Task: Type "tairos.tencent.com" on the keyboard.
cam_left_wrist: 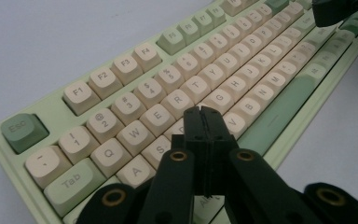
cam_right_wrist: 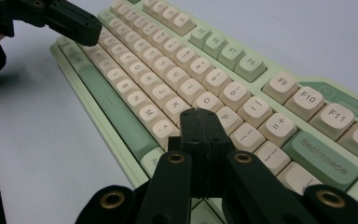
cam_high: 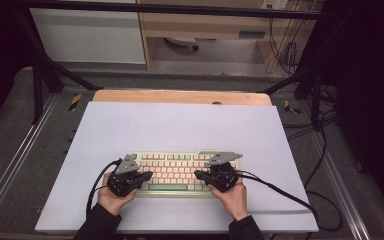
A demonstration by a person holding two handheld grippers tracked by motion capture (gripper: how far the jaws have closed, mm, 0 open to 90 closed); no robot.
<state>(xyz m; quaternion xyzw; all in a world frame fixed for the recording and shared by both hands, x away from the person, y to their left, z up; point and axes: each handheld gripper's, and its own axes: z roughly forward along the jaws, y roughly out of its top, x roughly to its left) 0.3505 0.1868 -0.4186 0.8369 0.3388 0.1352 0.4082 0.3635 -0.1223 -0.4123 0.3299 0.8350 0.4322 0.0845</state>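
A pale green keyboard [cam_high: 177, 159] with cream keys lies on the white mat near the front edge. My left gripper [cam_high: 149, 175] hovers over the keyboard's left half, jaws pressed together with nothing between them. In the left gripper view its tip [cam_left_wrist: 204, 111] sits just above the keys [cam_left_wrist: 157, 118] around D and F. My right gripper [cam_high: 198, 174] is over the right half, also shut and empty. Its tip [cam_right_wrist: 200, 112] in the right gripper view hangs above the keys near L and P [cam_right_wrist: 229, 118]. Each view shows the other gripper's tip farther off.
The white mat [cam_high: 180, 125] covers a wooden table [cam_high: 180, 96]. Black cables [cam_high: 280, 192] trail from both grippers across the mat. A dark frame and metal rails [cam_high: 10, 160] flank the table.
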